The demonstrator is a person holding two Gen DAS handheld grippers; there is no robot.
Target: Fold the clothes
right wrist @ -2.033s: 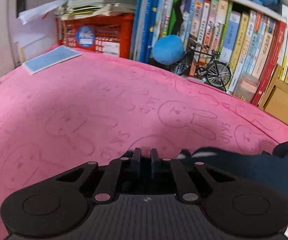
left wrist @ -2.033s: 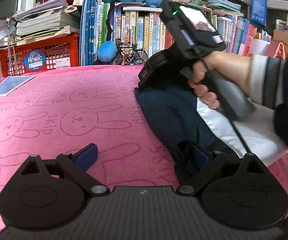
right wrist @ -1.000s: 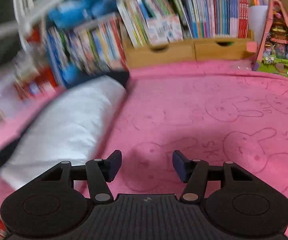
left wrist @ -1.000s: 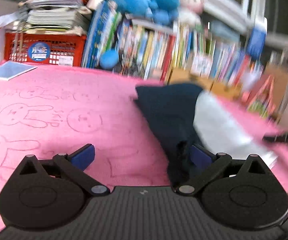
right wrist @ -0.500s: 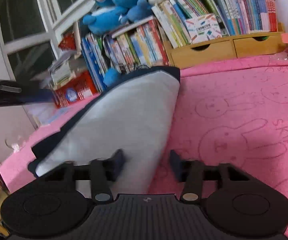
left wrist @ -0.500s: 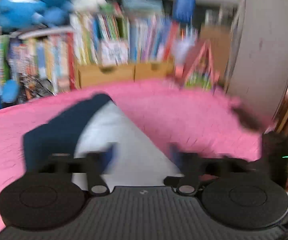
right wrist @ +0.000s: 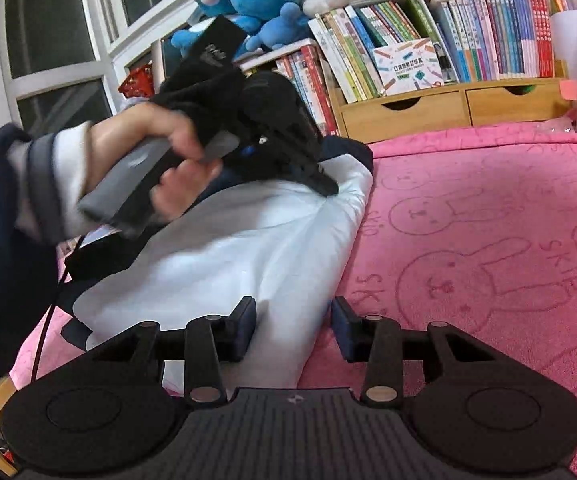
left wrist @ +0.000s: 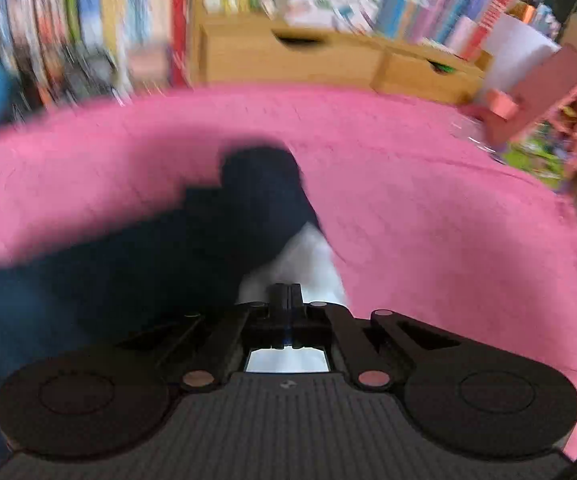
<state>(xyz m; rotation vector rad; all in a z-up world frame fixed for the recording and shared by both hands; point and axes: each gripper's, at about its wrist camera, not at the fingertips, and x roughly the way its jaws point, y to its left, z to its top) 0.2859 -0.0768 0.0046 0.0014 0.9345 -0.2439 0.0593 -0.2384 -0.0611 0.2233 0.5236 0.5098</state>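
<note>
Right wrist view: left gripper [right wrist: 324,188] pinched on the garment [right wrist: 248,248] (probably to fold it over), right gripper [right wrist: 293,330] spread wide around its near end.

2 wrist cams, low, close over garment [right wrist: 248,248], facing bookshelf [right wrist: 448,60]

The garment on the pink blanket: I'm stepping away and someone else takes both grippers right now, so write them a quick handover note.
Left gripper: shut, pinching the white part of the garment near its far end.
Right gripper: open, its fingers on either side of the near white edge, not yet gripping.
The garment, navy and white, lies on the pink blanket.
Done: it looks partly folded.
Left: close the right gripper, finish the fold.
</note>
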